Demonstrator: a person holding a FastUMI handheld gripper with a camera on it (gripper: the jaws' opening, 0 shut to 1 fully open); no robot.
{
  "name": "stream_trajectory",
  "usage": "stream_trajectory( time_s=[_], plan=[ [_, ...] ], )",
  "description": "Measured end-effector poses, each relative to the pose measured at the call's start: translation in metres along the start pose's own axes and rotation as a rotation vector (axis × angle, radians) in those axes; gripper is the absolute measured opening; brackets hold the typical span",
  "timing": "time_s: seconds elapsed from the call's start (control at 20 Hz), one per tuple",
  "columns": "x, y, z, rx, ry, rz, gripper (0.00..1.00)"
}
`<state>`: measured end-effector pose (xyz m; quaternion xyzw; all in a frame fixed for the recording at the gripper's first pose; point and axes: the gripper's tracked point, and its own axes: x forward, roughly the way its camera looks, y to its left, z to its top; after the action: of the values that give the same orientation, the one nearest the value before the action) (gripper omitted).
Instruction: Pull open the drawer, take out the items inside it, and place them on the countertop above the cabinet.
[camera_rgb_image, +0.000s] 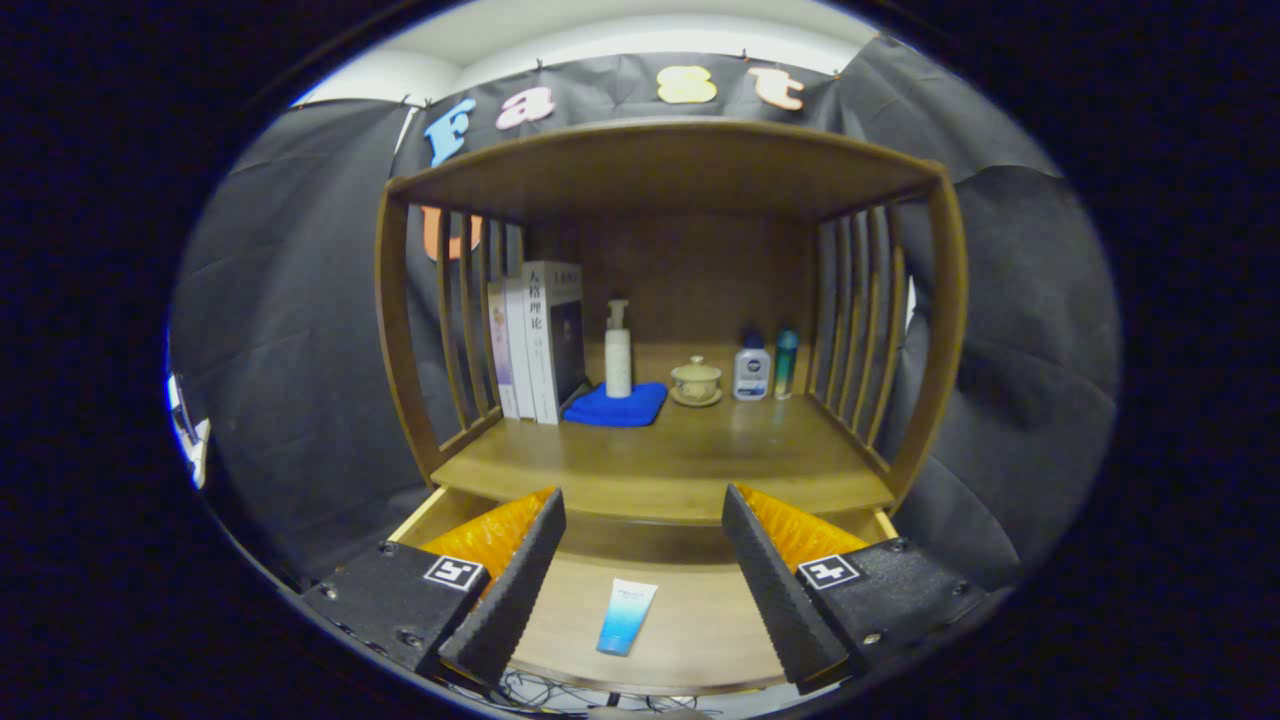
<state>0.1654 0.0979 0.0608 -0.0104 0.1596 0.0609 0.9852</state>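
The wooden drawer (690, 640) stands pulled out below the cabinet's countertop (670, 470). On the drawer's floor lies a white and blue tube (626, 617), lengthwise, between my two fingers and a little below them. My gripper (643, 520) is open, its fingers spread wide above the drawer with nothing between the pads. The left finger (515, 590) and the right finger (770, 585) hang either side of the tube without touching it.
On the countertop stand several books (535, 340) at the left, a white pump bottle (618, 352) on a blue cloth (617, 405), a small lidded cup (696, 381), and two small bottles (765, 368). Slatted side rails and a top shelf (670, 165) enclose the space.
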Motion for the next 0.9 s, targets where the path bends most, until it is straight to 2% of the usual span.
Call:
stream_trajectory(
  time_s=[0.25, 0.5, 0.7, 0.9],
  plan=[
    [0.053, 0.013, -0.041, 0.008, 0.277, 0.002, 1.0],
    [0.078, 0.014, -0.099, 0.042, 0.55, -0.01, 0.99],
    [0.078, 0.016, -0.15, 0.039, 0.719, -0.027, 0.99],
    [0.075, 0.015, -0.182, 0.05, 0.85, -0.054, 0.98]
  ],
)
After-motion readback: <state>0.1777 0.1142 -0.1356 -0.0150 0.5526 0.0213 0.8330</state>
